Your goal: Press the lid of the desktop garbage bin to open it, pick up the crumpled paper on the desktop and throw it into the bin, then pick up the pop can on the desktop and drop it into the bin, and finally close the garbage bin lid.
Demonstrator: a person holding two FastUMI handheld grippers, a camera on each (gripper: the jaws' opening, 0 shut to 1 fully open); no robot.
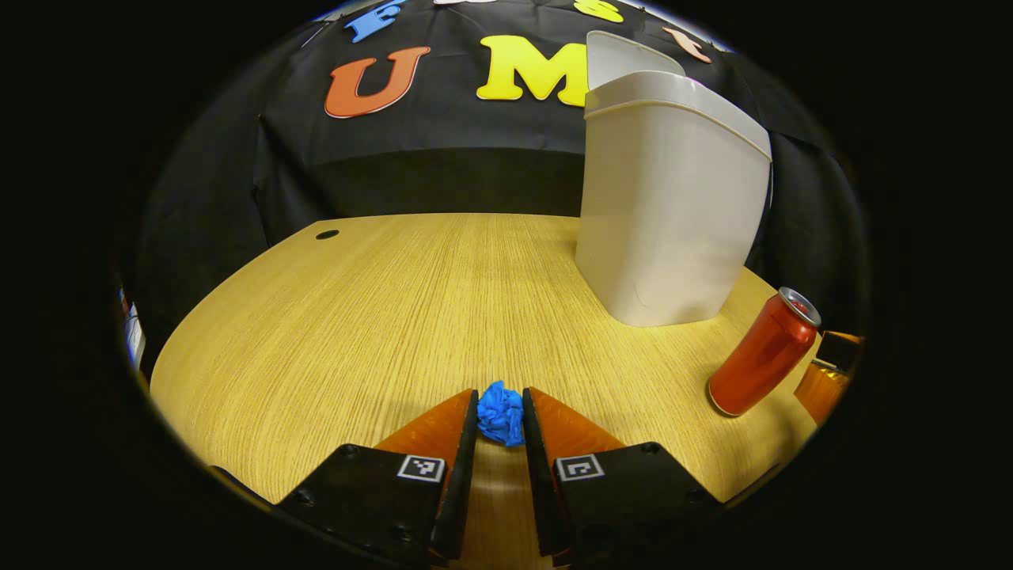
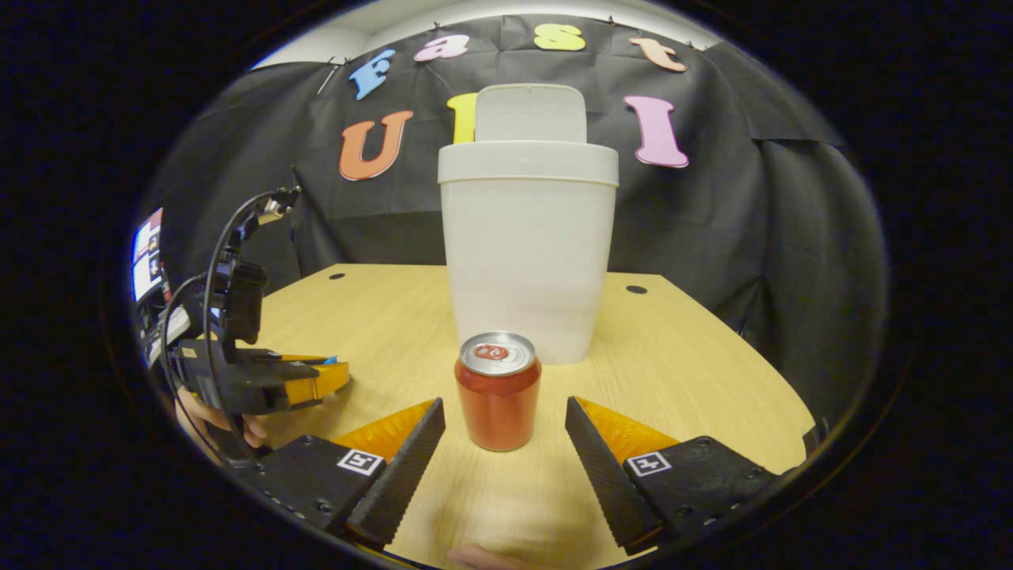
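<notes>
The left tongs (image 1: 500, 416) pinch the crumpled paper (image 1: 502, 412) between both tips, low on the surface (image 1: 380, 301). The bin (image 1: 669, 206) stands ahead and to their right, lid (image 1: 625, 57) up, so the paper must rise and travel right. The right tongs (image 2: 505, 434) are spread, with the upright can (image 2: 498, 390) between them, untouched.

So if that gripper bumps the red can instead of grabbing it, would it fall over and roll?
Possibly. The pop can stands upright on the table, taller than it is wide, so a high nudge could tip it. Its round, smooth sides would probably let it roll and slip. The right gripper stands open around it, not touching.
</notes>
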